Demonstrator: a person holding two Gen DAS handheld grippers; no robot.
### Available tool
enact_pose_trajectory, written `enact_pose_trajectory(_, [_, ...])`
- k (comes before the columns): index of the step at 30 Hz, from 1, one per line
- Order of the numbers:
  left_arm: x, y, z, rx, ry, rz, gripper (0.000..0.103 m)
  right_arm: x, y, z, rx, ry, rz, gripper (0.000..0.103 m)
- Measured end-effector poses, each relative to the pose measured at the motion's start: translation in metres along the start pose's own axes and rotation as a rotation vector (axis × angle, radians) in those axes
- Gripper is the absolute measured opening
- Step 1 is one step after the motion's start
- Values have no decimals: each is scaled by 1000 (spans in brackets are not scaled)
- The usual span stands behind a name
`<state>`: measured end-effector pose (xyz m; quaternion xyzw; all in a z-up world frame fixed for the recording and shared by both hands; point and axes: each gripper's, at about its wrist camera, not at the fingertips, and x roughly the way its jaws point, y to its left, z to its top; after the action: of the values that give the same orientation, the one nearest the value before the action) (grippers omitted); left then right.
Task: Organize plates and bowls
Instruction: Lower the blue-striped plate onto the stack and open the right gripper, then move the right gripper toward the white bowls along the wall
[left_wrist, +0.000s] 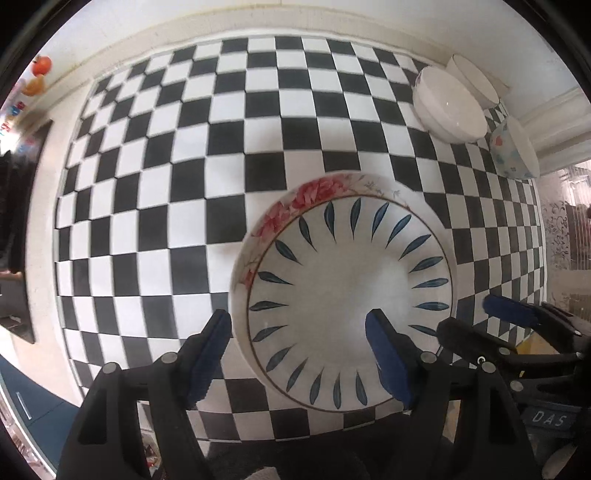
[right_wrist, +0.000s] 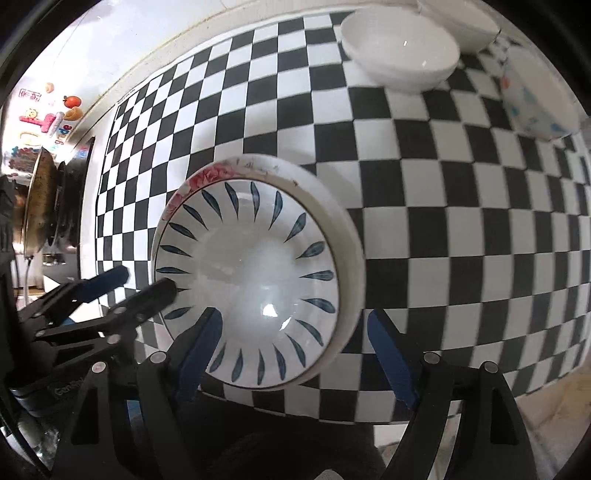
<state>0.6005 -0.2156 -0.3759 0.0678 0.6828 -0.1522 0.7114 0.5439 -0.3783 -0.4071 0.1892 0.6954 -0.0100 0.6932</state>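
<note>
A blue-leaf patterned bowl (left_wrist: 343, 291) sits nested inside a red-flower bowl (left_wrist: 295, 199) on the checkered cloth. My left gripper (left_wrist: 299, 347) is open, its fingers straddling the left rim of the stack. My right gripper (right_wrist: 295, 343) is open, straddling the right rim of the same stack (right_wrist: 251, 280). Each gripper shows in the other's view, the right one (left_wrist: 491, 321) and the left one (right_wrist: 144, 284). A white bowl (left_wrist: 448, 107), a second white bowl (left_wrist: 472, 79) behind it, and a pastel-patterned bowl (left_wrist: 513, 151) stand at the far right.
The black-and-white checkered cloth (left_wrist: 221, 166) covers a white counter against a wall. Fridge magnets (right_wrist: 48, 118) and a metal pan (right_wrist: 40, 199) are at the far left. The counter's front edge (right_wrist: 535, 398) is near on the right.
</note>
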Motion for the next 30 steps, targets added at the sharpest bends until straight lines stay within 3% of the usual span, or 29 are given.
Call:
enact_pose_trajectory(5, [-35, -4, -10, -2, -75, 47, 74, -41, 9, -14, -54, -78, -106, 86])
enact_pose_trajectory(15, [-132, -24, -43, -20, -195, 84, 74, -143, 36, -56, -108, -217, -94, 86])
enact_pose_trajectory(21, [-156, -37, -63, -39, -213, 98, 74, -187, 33, -72, -140, -270, -84, 86])
enact_pose_trajectory(30, [-171, -53, -75, -51, -227, 122, 74, -211, 28, -78, -190, -273, -85, 86])
